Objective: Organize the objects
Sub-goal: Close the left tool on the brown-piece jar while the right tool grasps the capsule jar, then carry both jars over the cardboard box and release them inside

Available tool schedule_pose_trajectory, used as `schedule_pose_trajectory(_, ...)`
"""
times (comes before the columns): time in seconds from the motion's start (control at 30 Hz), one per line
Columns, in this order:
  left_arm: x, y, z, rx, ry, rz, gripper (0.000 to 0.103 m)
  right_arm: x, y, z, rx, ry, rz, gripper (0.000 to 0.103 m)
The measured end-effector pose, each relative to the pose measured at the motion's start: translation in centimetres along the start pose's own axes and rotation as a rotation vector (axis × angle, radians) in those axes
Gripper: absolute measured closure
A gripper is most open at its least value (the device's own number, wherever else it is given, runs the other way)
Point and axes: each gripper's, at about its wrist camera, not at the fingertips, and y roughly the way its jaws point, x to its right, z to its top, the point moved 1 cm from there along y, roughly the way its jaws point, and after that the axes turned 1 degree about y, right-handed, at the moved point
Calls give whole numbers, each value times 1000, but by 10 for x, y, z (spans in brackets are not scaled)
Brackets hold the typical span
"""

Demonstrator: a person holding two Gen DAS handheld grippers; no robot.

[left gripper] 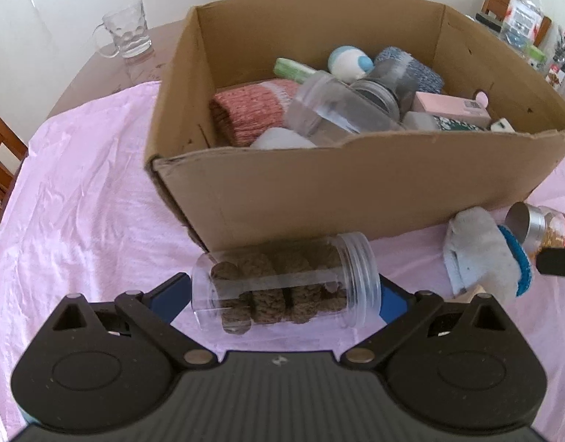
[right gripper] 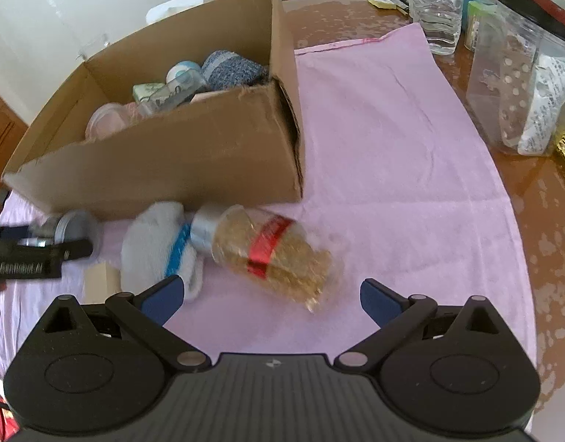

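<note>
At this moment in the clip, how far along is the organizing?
Mostly done: the cardboard box already holds socks, jars and small cartons. In hand: the left gripper brackets a clear jar of brown knit, though I cannot tell if it is clamped. Left on the pink cloth: a grey sock and a red-labelled jar, before the open right gripper.

Right of the cardboard box [right gripper: 194, 154] the pink cloth [right gripper: 385, 154] lies bare — open passage. Before the box, a sock [right gripper: 153, 246], a lying jar [right gripper: 271, 254] and a clear jar [left gripper: 286, 287] crowd the tabletop.
</note>
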Motion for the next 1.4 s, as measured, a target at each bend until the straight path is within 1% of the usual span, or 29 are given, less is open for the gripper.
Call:
schedule_pose_trajectory(0.1, -3, 1, 1, -1, -10, -18, 2, -7, 6, 7, 3, 29, -16, 0)
schedule_pose_trajectory(0.2, -4, 2, 3, 2, -8, -33, 2, -13, 12, 13, 11, 44, -66, 0)
schedule_pose_trajectory(0.33, -6, 4, 4, 3, -19, -51, 2, -16, 18, 17, 17, 63, -112, 0)
schedule_pose_trajectory(0.57, -6, 6, 6, -1, -15, -65, 7, -16, 24, 22, 30, 85, -185, 0)
schedule_pose_trajectory(0.73, -8, 5, 6, -7, -17, -67, 8, -18, 23, 21, 19, 67, -191, 2)
schedule_pose_trajectory(0.83, -8, 2, 6, -1, 0, -65, 9, -22, 20, 21, 14, 22, -190, 7)
schedule_pose_trajectory(1.03, -8, -8, 6, -11, 41, -83, 9, -23, 13, 19, -17, -65, -180, 7)
schedule_pose_trajectory(1.23, -10, -32, 7, -36, 120, -100, 9, -27, -9, 17, -24, -175, -114, 7)
schedule_pose_trajectory(1.33, -12, -53, 11, -44, 167, -127, 9, -30, -24, 20, -24, -226, -84, 7)
schedule_pose_trajectory(1.4, -14, -69, 16, -36, 170, -138, 9, -37, -37, 22, -17, -269, -65, 7)
